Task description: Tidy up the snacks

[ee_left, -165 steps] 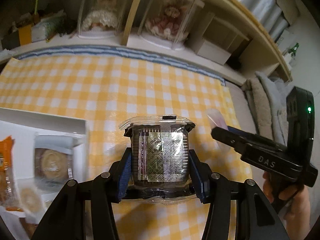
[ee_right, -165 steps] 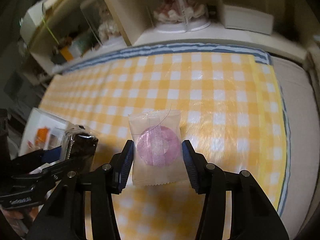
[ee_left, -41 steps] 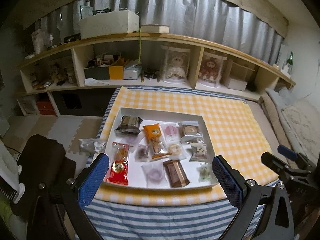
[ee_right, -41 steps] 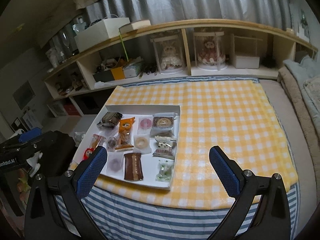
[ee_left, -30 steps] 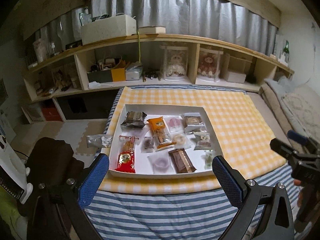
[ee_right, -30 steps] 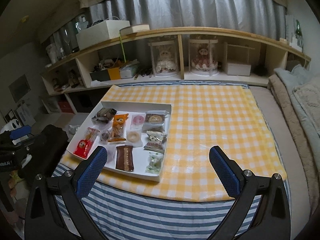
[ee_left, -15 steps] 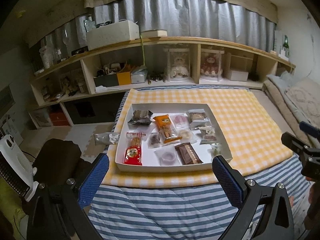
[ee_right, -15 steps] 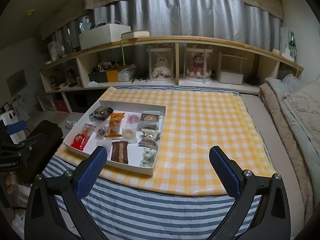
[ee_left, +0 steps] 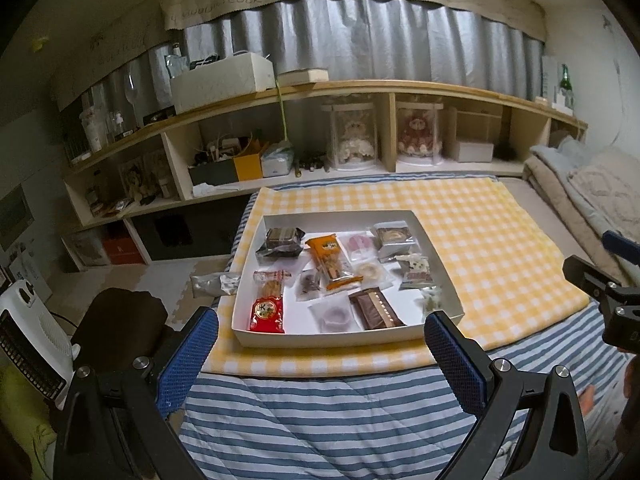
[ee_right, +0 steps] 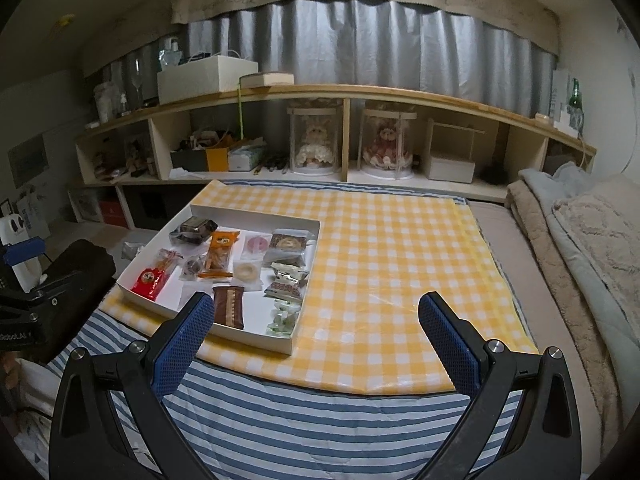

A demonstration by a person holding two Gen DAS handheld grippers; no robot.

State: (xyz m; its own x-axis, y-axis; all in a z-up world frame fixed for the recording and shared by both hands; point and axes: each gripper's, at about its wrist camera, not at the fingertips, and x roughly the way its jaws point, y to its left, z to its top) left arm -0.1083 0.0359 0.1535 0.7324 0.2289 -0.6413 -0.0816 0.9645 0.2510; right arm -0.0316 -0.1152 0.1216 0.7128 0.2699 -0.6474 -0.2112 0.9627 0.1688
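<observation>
Both grippers have pulled farther back from the bed since half a second ago, so the white tray (ee_left: 348,338) now sits smaller and deeper in each view, and more of the blue-striped quilt (ee_left: 328,412) fills the foreground; five and a half seconds ago each gripper was clamped on a wrapped snack, and now neither carries anything. Left gripper (ee_left: 320,354) hangs above the striped quilt with its blue-padded fingers spread wide and nothing between them; right gripper (ee_right: 312,332) does the same, fingers released and well apart, over the near edge of the yellow checked cloth (ee_right: 392,248). All the snacks lie inside the white tray, which rests on the left part of the checked cloth: a dark foil-wrapped cake (ee_left: 280,242) in the far left corner; an orange biscuit packet (ee_left: 330,260) beside it; a pink ring sweet (ee_left: 358,245) and a clear-boxed roll cake (ee_left: 394,237) along the far side; a red packet (ee_left: 267,308) at the near left; a brown chocolate bar (ee_left: 376,309) near the front wall; a small green-and-white sweet (ee_left: 431,300) at the near right corner. Behind the bed runs a long wooden shelf (ee_left: 360,92) holding two cased dolls (ee_left: 354,140); grey curtains (ee_left: 360,36) hang above it. One crumpled silver wrapper (ee_left: 214,282) lies off the bed, left of the tray.
</observation>
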